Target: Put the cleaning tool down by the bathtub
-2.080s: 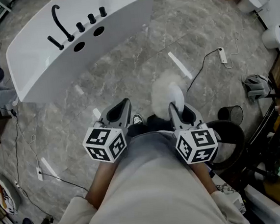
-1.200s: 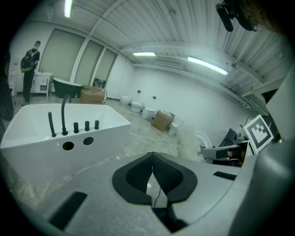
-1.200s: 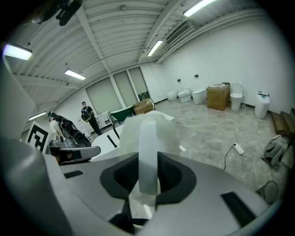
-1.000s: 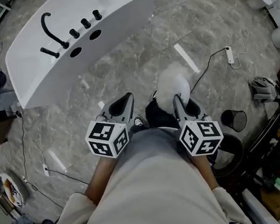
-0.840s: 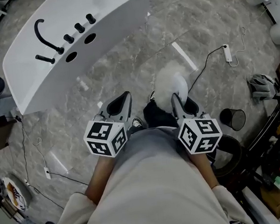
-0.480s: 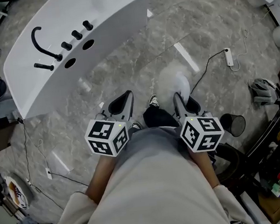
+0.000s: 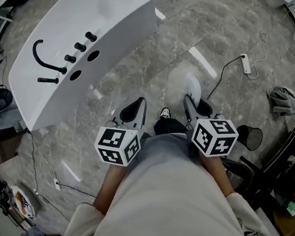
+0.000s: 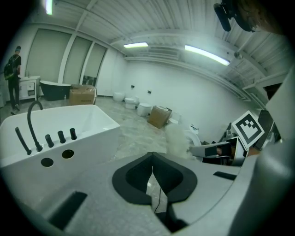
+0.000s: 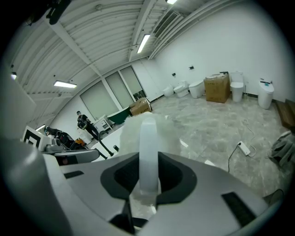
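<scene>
- The right gripper (image 7: pixel 188 98) has its fingers clamped on the white handle of the cleaning tool (image 7: pixel 193 86); in the right gripper view the handle (image 9: pixel 148 138) stands upright between the two dark pads and fills the gap between them.
- The tool's fluffy white head (image 7: pixel 177 85) sticks out past the fingertips and looks blurred.
- The tool hangs in the air over the grey marble floor (image 7: pixel 148 70), well apart from the bathtub (image 7: pixel 108 64), which lies toward the upper left in the head view.
- The left gripper (image 7: pixel 139 104) has its fingers closed: in the left gripper view the tips (image 8: pixel 152 154) meet, and nothing is between them.
- Both grippers are held side by side in front of the person's body, pointing forward and down, each with its marker cube, left (image 7: pixel 118 145) and right (image 7: pixel 214 136), toward the person.
- The white bathtub carries a curved black faucet (image 7: pixel 40 50), a row of black knobs (image 7: pixel 80 45) and two round holes on its rim.
- One shoe (image 7: pixel 164 111) shows on the floor between the grippers.
- A white power strip (image 7: pixel 246 64) with its cable lies on the floor to the right, and a black bin (image 7: pixel 252 137) stands nearer the person.
- In the left gripper view the tub wall (image 8: pixel 92 150) is just left of the fingers, a cardboard box (image 8: pixel 159 116) sits farther back, and a person (image 8: pixel 14 76) stands at the far left.
</scene>
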Available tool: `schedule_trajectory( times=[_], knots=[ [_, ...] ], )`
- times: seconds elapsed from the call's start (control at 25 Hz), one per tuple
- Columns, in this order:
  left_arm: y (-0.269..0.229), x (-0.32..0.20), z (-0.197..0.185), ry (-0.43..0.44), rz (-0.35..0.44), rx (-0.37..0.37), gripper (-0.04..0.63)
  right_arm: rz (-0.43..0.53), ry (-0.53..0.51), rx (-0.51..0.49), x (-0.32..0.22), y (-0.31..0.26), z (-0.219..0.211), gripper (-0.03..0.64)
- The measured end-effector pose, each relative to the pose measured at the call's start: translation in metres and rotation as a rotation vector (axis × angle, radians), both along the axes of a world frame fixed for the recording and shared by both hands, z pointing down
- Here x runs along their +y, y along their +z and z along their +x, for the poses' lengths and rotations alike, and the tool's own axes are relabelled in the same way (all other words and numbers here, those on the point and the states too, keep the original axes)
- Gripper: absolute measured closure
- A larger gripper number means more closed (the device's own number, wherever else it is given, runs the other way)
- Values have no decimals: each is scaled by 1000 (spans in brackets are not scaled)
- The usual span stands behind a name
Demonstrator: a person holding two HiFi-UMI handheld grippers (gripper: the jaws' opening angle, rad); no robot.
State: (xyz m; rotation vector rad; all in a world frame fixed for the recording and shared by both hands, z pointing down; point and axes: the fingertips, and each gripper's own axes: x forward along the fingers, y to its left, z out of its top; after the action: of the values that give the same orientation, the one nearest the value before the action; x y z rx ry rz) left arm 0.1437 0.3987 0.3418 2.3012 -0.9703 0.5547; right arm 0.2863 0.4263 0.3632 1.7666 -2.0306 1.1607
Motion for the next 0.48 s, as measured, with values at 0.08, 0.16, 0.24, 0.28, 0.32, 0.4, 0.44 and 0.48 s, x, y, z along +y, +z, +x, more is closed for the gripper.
schedule_trajectory(
  times=[0.08, 0.16, 0.24, 0.28, 0.32, 0.4, 0.44, 0.48],
  knots=[
    [2, -1, 8, 9, -6, 2, 588, -7, 2, -4, -2, 3, 5, 539],
    [3, -4, 13, 4, -10, 3, 589, -15, 4, -9, -2, 5, 10, 538],
    [5, -9, 16, -5, -11, 1, 588, -21, 7, -18, -5, 8, 16, 538],
    [5, -12, 17, -12, -11, 0, 588, -23, 5, -19, -8, 9, 18, 538],
    [5, -14, 16, -21, -10, 1, 588, -25, 0, -19, -10, 9, 19, 538],
    [5, -18, 13, -43, -12, 3, 589, -27, -16, -17, -13, 11, 18, 538],
    [5, -19, 10, -53, -14, 5, 589, -27, -23, -19, -15, 11, 16, 538],
    [6, -20, 8, -63, -16, 6, 589, -25, -27, -24, -18, 11, 14, 538]
  ],
)
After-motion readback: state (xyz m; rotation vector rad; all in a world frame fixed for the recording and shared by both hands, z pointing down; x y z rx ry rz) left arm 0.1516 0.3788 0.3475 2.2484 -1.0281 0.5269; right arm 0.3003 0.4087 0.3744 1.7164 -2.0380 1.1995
